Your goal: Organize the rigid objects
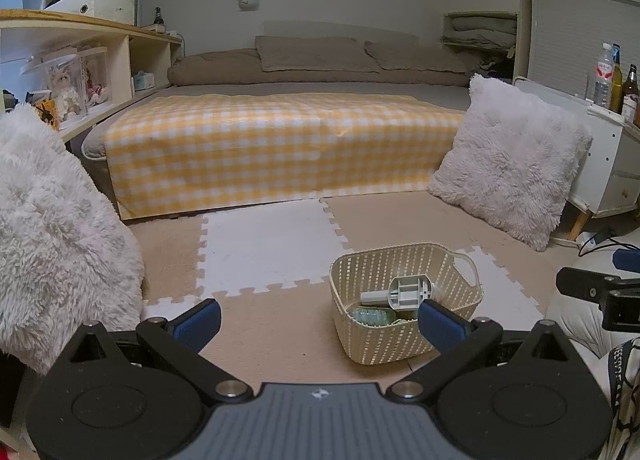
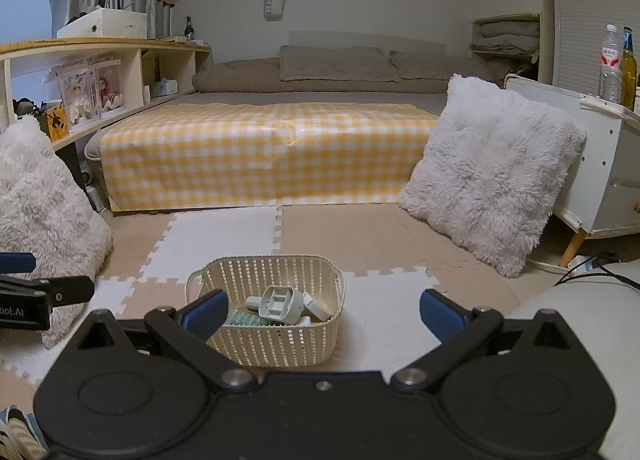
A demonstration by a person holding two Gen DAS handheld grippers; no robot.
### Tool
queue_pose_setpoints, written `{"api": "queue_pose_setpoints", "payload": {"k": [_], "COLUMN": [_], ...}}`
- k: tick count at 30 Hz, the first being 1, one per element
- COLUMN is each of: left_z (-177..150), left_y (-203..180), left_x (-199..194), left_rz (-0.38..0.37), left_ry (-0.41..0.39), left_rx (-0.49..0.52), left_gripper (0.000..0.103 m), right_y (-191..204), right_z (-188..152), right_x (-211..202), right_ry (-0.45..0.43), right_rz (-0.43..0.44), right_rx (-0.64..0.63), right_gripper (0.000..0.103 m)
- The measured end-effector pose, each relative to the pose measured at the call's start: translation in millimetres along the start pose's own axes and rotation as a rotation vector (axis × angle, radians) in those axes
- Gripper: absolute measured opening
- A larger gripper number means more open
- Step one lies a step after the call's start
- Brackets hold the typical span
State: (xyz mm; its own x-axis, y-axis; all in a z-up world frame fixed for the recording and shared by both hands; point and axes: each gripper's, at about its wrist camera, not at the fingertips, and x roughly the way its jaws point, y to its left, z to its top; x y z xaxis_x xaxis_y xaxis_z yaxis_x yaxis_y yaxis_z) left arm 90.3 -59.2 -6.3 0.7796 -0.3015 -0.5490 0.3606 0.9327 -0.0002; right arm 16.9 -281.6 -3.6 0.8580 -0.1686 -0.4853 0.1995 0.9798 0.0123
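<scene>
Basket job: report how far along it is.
Looks done: the cream basket on the foam mat already holds a grey plastic piece, a pale green bottle and a white item. In hand: nothing; the left gripper and right gripper are both open and empty. Left: no loose rigid objects show on the mat, so it may be nearly finished.

A low bed (image 2: 264, 148) with a yellow gingham cover (image 2: 256, 156) fills the far wall. Beige and white foam puzzle mats (image 2: 224, 236) cover the floor. Open wooden shelving (image 2: 104, 60) runs along the left; a white cabinet (image 2: 608, 180) stands right, a fluffy white cushion (image 2: 492, 180) leaning against it.
</scene>
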Motion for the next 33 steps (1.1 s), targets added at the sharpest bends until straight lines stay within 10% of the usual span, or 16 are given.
{"api": "queue_pose_setpoints", "payload": {"k": [33], "left_z": [-0.5], "left_y": [-0.2], "left_x": [0.1], "left_rz": [0.001], "left_ry": [0.001], "left_rx": [0.003], "left_gripper": [0.103], "right_y": [3.3], "right_z": [-2.0], "right_x": [0.1], "right_ry": [0.004], "right_rz": [0.009], "right_rx": [0.004], "right_gripper": [0.103]}}
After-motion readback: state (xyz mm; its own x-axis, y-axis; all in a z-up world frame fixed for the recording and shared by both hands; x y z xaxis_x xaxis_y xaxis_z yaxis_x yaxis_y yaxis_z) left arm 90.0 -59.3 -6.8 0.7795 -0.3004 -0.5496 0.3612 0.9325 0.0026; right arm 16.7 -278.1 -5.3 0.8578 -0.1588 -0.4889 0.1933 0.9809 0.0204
